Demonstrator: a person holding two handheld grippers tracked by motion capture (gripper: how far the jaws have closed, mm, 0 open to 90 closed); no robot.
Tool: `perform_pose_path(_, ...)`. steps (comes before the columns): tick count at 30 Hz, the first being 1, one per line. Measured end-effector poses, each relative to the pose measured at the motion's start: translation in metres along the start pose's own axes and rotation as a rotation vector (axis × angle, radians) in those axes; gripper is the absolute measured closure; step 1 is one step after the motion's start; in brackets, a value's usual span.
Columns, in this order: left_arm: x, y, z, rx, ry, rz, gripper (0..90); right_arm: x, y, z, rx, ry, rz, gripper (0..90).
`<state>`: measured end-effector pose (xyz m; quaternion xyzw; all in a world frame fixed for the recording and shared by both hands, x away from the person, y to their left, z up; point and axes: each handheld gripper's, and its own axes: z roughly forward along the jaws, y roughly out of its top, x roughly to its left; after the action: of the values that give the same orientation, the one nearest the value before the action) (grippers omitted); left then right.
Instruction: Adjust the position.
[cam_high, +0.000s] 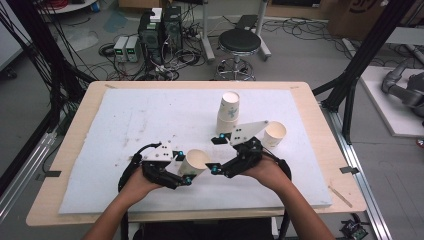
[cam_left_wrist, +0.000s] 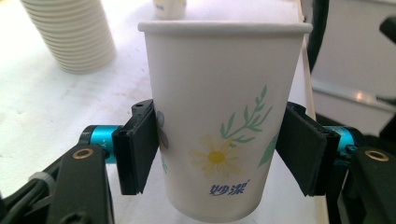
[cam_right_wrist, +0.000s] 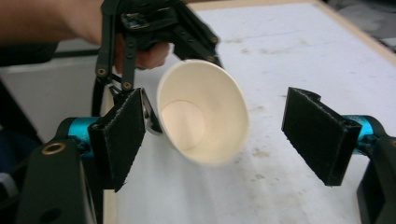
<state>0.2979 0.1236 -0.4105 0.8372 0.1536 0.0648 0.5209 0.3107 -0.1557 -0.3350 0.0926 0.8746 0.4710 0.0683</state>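
The left tool (cam_high: 183, 169) grips a paper cup (cam_high: 195, 161) by its sides: in the left gripper view both black pads (cam_left_wrist: 136, 148) press on the cup wall (cam_left_wrist: 219, 121) about halfway down, and the cup sits straight between them. In the high view the cup is tilted, with its open mouth turned toward the right tool (cam_high: 218, 155), low over the near middle of the bench (cam_high: 125, 125). The right tool stands wide and holds nothing. In its own view the cup (cam_right_wrist: 201, 119) lies beyond and between its two pads (cam_right_wrist: 122, 135), touching neither, and the pale inside and round bottom face the lens.

The step in hand looks like a handover of the cup or work on it with both tools. To do it well, the left grip should stay light, because a thin paper wall buckles easily. The right tool would do best to close on the stiffer rolled rim or across the wall at a level clear of the left pads. The left should let go only once the right has firm hold.

The cup is a tapered cone of smooth white paper, printed with a daisy and green leaves. The pads look like coarse foam. The bench is covered by a white, slightly soiled sheet over pale wood. Farther back stands a stack of cups (cam_high: 229, 112), and a single cup (cam_high: 274, 133) stands to its right.
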Motion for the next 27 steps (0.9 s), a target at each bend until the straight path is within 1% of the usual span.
perform_pose_path(2, 0.002, -0.004, -0.002, -0.030, 0.014, -0.010, 32.3, -0.002, -0.007, -0.007, -0.030, -0.027, 0.028, 22.1)
perform_pose_path(3, 0.004, -0.005, -0.003, -0.041, 0.022, -0.013, 32.2, -0.003, -0.010, -0.009, -0.035, -0.034, 0.036, 22.1)
perform_pose_path(6, 0.007, -0.009, -0.006, -0.095, 0.042, -0.021, 31.8, -0.005, -0.021, -0.016, -0.048, -0.067, 0.079, 22.2)
perform_pose_path(8, 0.008, -0.012, -0.007, -0.115, 0.058, -0.030, 31.5, -0.005, -0.029, -0.021, -0.053, -0.100, 0.099, 22.2)
perform_pose_path(9, 0.010, -0.013, -0.009, -0.127, 0.072, -0.031, 31.4, -0.006, -0.032, -0.022, -0.057, -0.107, 0.105, 22.2)
perform_pose_path(10, 0.010, -0.014, -0.010, -0.135, 0.081, -0.040, 31.4, -0.006, -0.040, -0.026, -0.070, -0.130, 0.122, 22.2)
perform_pose_path(12, 0.012, -0.016, -0.013, -0.158, 0.104, -0.049, 31.2, -0.005, -0.048, -0.029, -0.077, -0.155, 0.140, 22.2)
perform_pose_path(14, 0.014, -0.018, -0.016, -0.182, 0.134, -0.056, 31.1, -0.005, -0.057, -0.031, -0.081, -0.196, 0.148, 22.2)
perform_pose_path(16, 0.016, -0.020, -0.019, -0.203, 0.167, -0.057, 31.1, -0.005, -0.067, -0.033, -0.090, -0.224, 0.181, 22.1)
perform_pose_path(18, 0.017, -0.021, -0.024, -0.229, 0.193, -0.063, 31.0, -0.005, -0.074, -0.033, -0.098, -0.260, 0.188, 22.1)
perform_pose_path(20, 0.018, -0.021, -0.028, -0.259, 0.217, -0.067, 31.0, -0.006, -0.080, -0.035, -0.101, -0.281, 0.203, 22.1)
perform_pose_path(21, 0.018, -0.021, -0.031, -0.281, 0.238, -0.071, 30.9, -0.006, -0.082, -0.035, -0.105, -0.292, 0.205, 22.1)
perform_pose_path(22, 0.019, -0.022, -0.034, -0.301, 0.250, -0.075, 30.8, -0.006, -0.086, -0.035, -0.104, -0.301, 0.208, 22.1)
perform_pose_path(25, 0.018, -0.021, -0.043, -0.357, 0.293, -0.074, 30.7, -0.006, -0.093, -0.035, -0.102, -0.308, 0.215, 22.2)
perform_pose_path(27, 0.018, -0.020, -0.048, -0.375, 0.313, -0.069, 30.7, -0.006, -0.096, -0.033, -0.086, -0.312, 0.216, 22.2)
